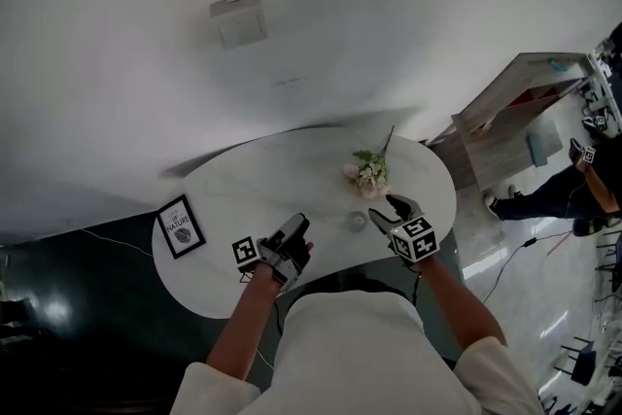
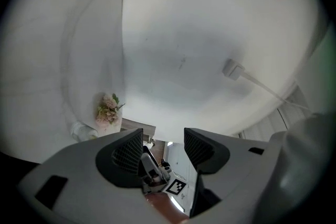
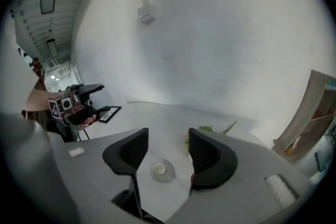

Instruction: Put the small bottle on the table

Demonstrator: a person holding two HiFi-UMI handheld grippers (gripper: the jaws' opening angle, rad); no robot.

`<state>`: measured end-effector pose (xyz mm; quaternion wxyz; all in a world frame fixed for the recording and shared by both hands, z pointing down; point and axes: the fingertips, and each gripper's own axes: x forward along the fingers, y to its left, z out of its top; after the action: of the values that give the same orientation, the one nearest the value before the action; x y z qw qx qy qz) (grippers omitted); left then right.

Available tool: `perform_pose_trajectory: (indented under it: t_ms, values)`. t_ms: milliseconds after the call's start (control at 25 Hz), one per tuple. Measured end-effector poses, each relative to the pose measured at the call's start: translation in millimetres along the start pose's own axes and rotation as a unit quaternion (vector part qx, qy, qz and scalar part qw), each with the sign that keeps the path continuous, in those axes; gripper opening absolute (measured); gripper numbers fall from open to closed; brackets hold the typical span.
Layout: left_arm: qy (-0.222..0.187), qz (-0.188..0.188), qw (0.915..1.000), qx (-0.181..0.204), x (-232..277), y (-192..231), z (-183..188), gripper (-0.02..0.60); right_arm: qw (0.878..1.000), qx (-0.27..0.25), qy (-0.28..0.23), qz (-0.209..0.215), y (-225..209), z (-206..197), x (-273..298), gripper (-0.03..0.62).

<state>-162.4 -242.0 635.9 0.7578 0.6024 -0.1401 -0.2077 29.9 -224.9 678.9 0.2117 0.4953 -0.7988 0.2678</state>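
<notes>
The small bottle (image 1: 358,222), clear with a pale cap, stands on the white oval table (image 1: 253,180) just in front of a small bunch of flowers (image 1: 369,172). In the right gripper view the bottle (image 3: 161,170) shows from above, down on the tabletop in the gap between the jaws, which do not touch it. My right gripper (image 1: 397,207) hovers open just right of the bottle. My left gripper (image 1: 295,230) is open and empty over the table's near edge, left of the bottle. In its own view the left gripper (image 2: 163,147) points level, towards the right gripper.
A black-framed picture (image 1: 181,226) lies at the table's left end. A wooden shelf unit (image 1: 515,112) stands to the right, with a person's legs (image 1: 554,190) on the floor beside it. A white wall with a mounted box (image 1: 238,19) rises behind the table.
</notes>
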Motion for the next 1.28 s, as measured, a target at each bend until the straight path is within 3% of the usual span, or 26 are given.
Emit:
perform_pose_trajectory:
  t_ms: [120, 400, 640, 800, 1040, 1280]
  values:
    - [0.004, -0.018, 0.9997, 0.017, 0, -14, -16, 0.213, 1.000, -0.010, -0.020, 0.006, 6, 11, -24, 0.250]
    - [-0.004, -0.012, 0.9975, 0.070, -5, -29, -60, 0.173, 0.997, -0.031, -0.065, 0.021, 21, 22, -80, 0.244]
    - [-0.027, -0.021, 0.9905, 0.133, -9, -52, -100, 0.061, 0.995, -0.028, -0.092, 0.029, 32, 17, -128, 0.233]
    - [-0.035, 0.013, 0.9802, 0.195, -16, -56, -130, 0.006, 0.995, -0.022, -0.099, 0.019, 34, 11, -159, 0.216]
    - [-0.041, 0.021, 0.9709, 0.235, -29, -62, -176, 0.006, 0.994, -0.021, -0.109, 0.021, 43, -3, -195, 0.215]
    - [-0.046, 0.026, 0.9529, 0.299, -47, -75, -195, 0.006, 0.992, -0.037, -0.114, 0.032, 65, -10, -214, 0.210]
